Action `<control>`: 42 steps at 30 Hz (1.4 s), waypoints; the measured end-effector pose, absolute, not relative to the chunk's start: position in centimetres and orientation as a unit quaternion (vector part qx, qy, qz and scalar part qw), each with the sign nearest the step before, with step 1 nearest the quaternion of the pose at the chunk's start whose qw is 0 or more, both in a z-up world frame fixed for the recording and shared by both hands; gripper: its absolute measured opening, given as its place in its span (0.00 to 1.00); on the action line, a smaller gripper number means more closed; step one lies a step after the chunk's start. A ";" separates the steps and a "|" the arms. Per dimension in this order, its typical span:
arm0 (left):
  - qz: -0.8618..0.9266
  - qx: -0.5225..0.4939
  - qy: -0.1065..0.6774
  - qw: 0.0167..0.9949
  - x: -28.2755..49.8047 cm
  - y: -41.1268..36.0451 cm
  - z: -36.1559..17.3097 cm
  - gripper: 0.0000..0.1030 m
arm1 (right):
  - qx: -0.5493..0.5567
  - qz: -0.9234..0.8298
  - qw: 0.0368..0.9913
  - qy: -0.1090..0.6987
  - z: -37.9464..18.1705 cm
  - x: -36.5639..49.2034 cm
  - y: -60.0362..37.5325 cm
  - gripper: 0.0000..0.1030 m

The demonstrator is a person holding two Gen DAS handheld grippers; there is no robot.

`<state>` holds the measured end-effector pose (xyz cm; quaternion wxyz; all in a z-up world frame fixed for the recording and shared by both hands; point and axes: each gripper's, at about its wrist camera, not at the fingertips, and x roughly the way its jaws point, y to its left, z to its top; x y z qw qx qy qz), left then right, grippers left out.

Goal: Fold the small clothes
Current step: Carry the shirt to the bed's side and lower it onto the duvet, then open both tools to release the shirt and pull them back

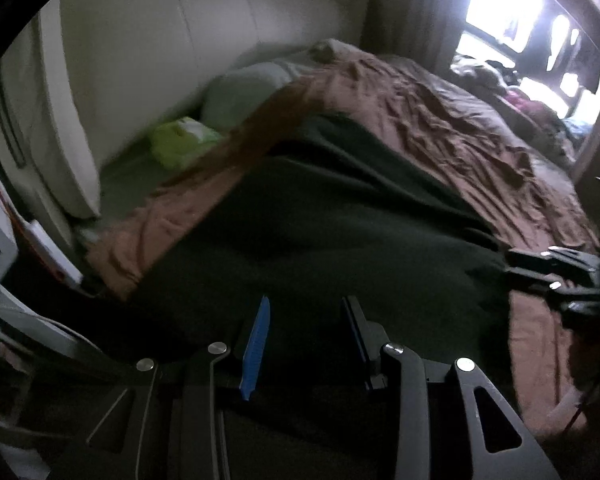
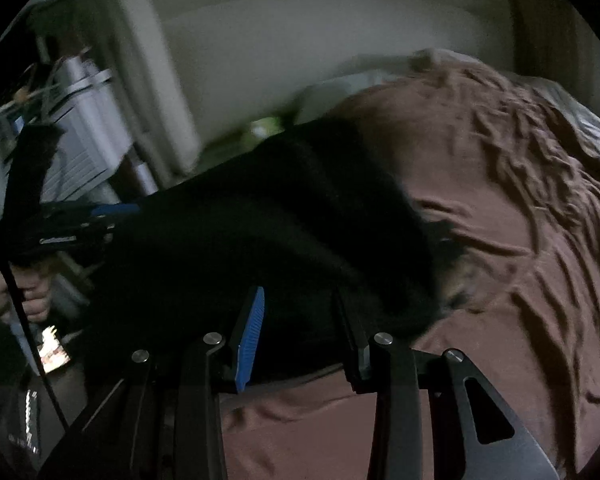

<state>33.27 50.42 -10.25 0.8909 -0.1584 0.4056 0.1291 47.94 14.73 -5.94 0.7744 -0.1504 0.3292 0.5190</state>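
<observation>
On the bed (image 1: 440,128), a dark garment (image 1: 320,232) is lying limp and light; hems are giving the surest hold. Left gripper (image 1: 306,332) at six o'clock and right gripper (image 2: 296,320) are showing narrow jaws; grip unclear.

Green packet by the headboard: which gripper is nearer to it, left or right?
Left, probably. The left gripper is at the dark garment's end towards the green packet; the right gripper is at the garment's opposite end, farther away.
</observation>
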 end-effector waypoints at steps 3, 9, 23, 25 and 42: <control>0.106 -0.166 0.396 0.897 32.9 48.8 -10.4 0.30 | -0.157 0.540 0.759 0.329 -6.4 46.6 15.3 0.32; 0.078 -0.191 0.384 0.900 32.1 46.8 -11.0 0.16 | -0.155 0.572 0.739 0.321 -6.5 45.1 16.2 0.32; 0.029 -0.214 0.385 0.897 30.7 43.2 -13.9 0.13 | -0.197 0.553 0.737 0.336 -9.8 43.4 16.6 0.32; 0.028 -0.223 0.389 0.893 30.5 43.3 -14.6 0.13 | -0.210 0.543 0.740 0.336 -10.1 42.9 17.0 0.32; 0.058 -0.195 0.366 0.908 27.8 39.6 -10.3 0.16 | -0.183 0.455 0.805 0.333 -3.6 40.6 10.5 0.38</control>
